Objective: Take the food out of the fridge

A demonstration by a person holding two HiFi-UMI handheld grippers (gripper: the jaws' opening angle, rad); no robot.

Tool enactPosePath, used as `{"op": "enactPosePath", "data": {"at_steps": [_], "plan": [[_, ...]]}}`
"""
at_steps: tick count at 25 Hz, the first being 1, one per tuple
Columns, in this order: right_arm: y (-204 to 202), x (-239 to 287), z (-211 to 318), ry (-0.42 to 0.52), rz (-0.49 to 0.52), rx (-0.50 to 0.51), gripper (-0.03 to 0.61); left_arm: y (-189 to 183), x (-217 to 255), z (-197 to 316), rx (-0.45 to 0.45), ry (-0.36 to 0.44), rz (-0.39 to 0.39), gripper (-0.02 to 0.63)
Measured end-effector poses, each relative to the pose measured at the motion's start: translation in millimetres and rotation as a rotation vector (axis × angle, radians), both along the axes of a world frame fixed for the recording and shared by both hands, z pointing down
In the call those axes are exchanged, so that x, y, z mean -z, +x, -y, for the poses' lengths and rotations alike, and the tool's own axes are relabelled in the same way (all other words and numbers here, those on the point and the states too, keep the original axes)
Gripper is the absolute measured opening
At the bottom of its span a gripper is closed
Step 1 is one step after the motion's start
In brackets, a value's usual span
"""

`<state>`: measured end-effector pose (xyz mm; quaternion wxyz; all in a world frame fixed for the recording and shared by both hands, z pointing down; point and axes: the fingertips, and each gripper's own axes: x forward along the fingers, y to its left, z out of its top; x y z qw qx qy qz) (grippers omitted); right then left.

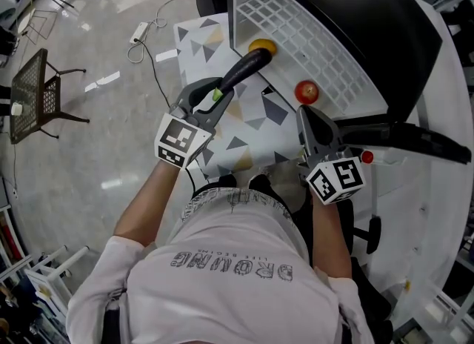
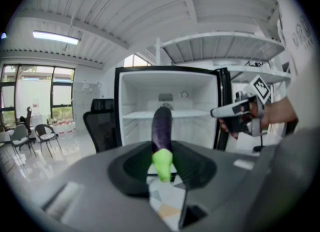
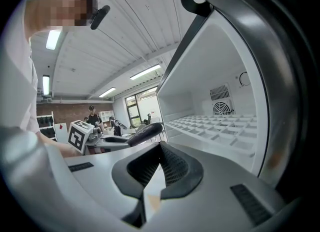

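Note:
My left gripper (image 1: 215, 98) is shut on a dark purple eggplant (image 1: 244, 72) near its green stem, and the fruit points toward the open fridge (image 1: 385, 46). In the left gripper view the eggplant (image 2: 161, 131) stands between the jaws of that gripper (image 2: 162, 163), in front of the white fridge (image 2: 170, 96). A yellow-orange food item (image 1: 261, 46) and a red round fruit (image 1: 306, 92) sit at the front of the wire shelf (image 1: 296, 31). My right gripper (image 1: 305, 114) is shut and empty, just short of the red fruit. From the right gripper view the jaws of my right gripper (image 3: 155, 176) meet, and the eggplant (image 3: 147, 131) shows at left.
The black fridge door (image 1: 407, 141) stands open beside my right gripper. A triangle-patterned cloth (image 1: 244, 124) lies below both grippers. A black office chair (image 2: 100, 121) is left of the fridge. A mesh chair (image 1: 37, 94) and a power strip with cable (image 1: 141, 35) are on the floor.

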<state>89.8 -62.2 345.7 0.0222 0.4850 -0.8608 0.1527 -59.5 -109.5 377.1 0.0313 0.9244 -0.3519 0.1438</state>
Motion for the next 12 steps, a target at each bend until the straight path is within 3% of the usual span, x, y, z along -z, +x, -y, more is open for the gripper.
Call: {"op": "enactPosePath", "data": {"at_steps": [12], "plan": [[-2.7, -5.9, -1.9, -0.018, -0.005, 0.023, -0.009, 4.6, -3.0, -2.9, -0.004, -0.008, 0.004, 0.126]]}}
